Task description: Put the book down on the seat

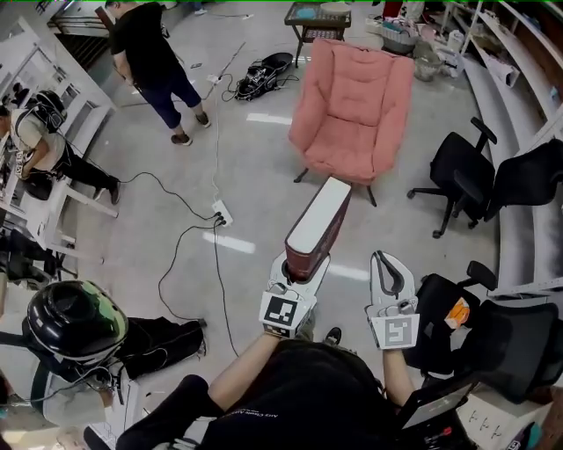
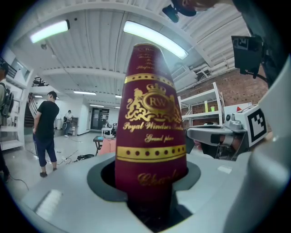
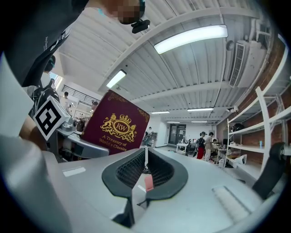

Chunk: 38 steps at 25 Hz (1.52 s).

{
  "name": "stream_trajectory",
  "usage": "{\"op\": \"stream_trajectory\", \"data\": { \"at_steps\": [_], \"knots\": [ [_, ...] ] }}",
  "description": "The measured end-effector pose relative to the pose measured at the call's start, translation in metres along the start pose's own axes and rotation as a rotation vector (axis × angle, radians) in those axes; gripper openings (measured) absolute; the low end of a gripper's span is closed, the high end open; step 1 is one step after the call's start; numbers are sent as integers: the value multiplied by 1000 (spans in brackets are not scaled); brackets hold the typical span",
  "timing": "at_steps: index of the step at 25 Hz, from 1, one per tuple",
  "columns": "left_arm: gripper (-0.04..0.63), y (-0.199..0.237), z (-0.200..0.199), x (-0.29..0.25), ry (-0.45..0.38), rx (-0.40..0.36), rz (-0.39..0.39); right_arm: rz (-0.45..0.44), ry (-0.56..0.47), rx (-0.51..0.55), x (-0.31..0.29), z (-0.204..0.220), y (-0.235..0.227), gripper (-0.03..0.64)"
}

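Observation:
A maroon book (image 1: 318,227) with gold print and white page edges stands up out of my left gripper (image 1: 297,265), which is shut on its lower end. In the left gripper view the book's spine (image 2: 150,136) fills the middle, with the grey jaws pressed on both sides of it. My right gripper (image 1: 388,269) hangs to the right of the book, shut with nothing in it; its dark pads (image 3: 157,175) meet. The book's cover (image 3: 116,129) shows at the left of the right gripper view. The pink armchair (image 1: 352,105) stands ahead on the floor, its seat (image 1: 341,158) bare.
Black office chairs (image 1: 466,171) stand at the right. A power strip (image 1: 220,214) and cables lie on the floor to the left. A person (image 1: 154,53) stands at the far left, and a black bag (image 1: 266,72) lies near a small table (image 1: 317,18). A helmet (image 1: 75,321) sits near left.

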State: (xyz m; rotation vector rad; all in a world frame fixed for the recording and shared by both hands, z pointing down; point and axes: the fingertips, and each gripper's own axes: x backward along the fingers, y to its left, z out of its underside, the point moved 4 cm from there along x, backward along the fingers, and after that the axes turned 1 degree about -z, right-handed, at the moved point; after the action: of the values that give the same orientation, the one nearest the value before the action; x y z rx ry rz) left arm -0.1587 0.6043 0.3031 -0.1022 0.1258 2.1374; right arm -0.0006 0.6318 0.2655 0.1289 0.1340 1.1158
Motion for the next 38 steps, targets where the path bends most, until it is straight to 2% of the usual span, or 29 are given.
{"op": "stream_trajectory", "data": {
  "at_steps": [6, 9, 13, 19, 26, 30, 33, 38],
  "knots": [
    [207, 51, -21, -27, -21, -5, 60, 34, 20, 38, -58, -18, 7, 32],
    [207, 71, -21, -42, -14, -22, 71, 40, 22, 47, -80, -17, 7, 32],
    [207, 83, -17, -72, -1, -3, 81, 44, 35, 38, -103, -8, -6, 32],
    [207, 89, -14, -140, 15, -16, 56, 34, 25, 5, -142, 12, -60, 32],
    [209, 88, -30, -216, 28, -41, -9, -39, -20, -9, -197, 19, -132, 32],
    [209, 81, -39, -250, 20, -54, -35, -74, -3, -8, -218, 26, -172, 32],
    [210, 85, -37, -266, 44, -49, -54, -70, -8, -29, -237, 26, -189, 32],
    [212, 112, -32, -293, 67, -29, -49, -87, 5, -43, -266, 37, -193, 32]
  ]
}}
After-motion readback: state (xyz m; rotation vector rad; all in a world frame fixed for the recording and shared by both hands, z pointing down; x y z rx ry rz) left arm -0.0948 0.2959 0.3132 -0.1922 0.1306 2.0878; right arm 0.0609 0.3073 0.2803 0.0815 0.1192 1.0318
